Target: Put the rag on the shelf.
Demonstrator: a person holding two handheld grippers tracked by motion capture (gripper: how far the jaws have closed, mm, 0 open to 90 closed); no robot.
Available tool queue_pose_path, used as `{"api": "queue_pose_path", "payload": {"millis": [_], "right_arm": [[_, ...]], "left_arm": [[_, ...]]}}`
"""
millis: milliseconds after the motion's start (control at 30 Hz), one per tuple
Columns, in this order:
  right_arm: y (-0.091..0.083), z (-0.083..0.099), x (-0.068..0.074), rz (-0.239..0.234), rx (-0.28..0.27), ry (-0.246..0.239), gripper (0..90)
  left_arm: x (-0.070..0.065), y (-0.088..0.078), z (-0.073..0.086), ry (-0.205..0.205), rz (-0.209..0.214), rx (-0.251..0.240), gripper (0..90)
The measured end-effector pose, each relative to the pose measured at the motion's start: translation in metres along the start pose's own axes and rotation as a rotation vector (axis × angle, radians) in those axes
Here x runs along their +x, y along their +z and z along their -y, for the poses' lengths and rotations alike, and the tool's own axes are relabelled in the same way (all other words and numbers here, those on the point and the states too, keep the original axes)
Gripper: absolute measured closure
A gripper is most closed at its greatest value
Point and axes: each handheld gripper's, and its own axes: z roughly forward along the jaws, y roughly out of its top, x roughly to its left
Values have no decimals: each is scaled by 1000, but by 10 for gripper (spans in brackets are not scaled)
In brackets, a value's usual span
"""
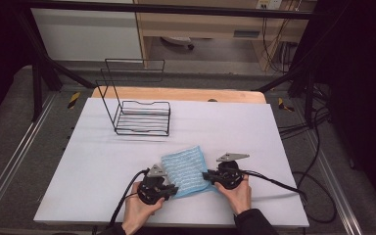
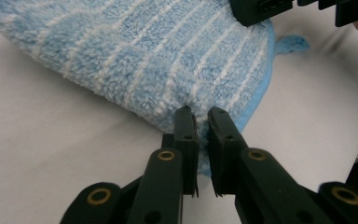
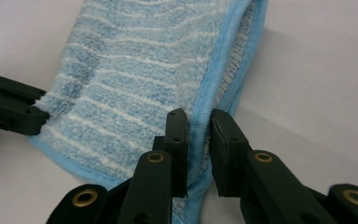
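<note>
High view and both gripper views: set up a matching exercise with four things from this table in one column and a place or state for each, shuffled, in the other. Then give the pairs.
Things:
1. blue striped towel
2. wire rack
3. left tool
4. right tool

Places or states:
A. stands at the far left part of the white table, nothing in it
B. clamped on the towel's right edge, on its blue hem
C. lies folded between the two hands at the near edge
D. clamped on the towel's near left corner

Pairs: 1-C, 2-A, 3-D, 4-B
</note>
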Motion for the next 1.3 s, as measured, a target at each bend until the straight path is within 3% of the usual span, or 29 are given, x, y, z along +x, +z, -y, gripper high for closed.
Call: {"api": "queue_pose_path", "payload": {"millis": [100,267,467,667,900,1033,1133,1167,1233,1300], "right_arm": [[0,2,6,-4,2,12,780],[5,7,17,-42,-11,84,756],[13,9,35,-26,-41,19,733],[16,10,42,-51,-48,15,728],[18,11,46,-44,-56,11,702],[14,8,43,-26,-78,-35,554],[9,3,39,-34,-100,-86,409],[9,3,39,-34,-100,-86,409],[6,0,36,-49,-109,-110,315],[3,-1,32,-58,-130,-112,283]], "left_arm": [[2,-5,-1,5,-5,3,833],[14,-22,1,27,-21,13,833],[25,-32,6,58,-55,31,833],[32,-39,12,66,-49,50,832],[34,-38,14,96,-67,55,810],[35,-45,14,104,-71,34,722],[40,-55,13,78,-84,1,625],[42,-58,12,71,-88,-8,625],[45,-61,10,63,-102,-23,518],[48,-62,7,62,-114,-28,448]]}}
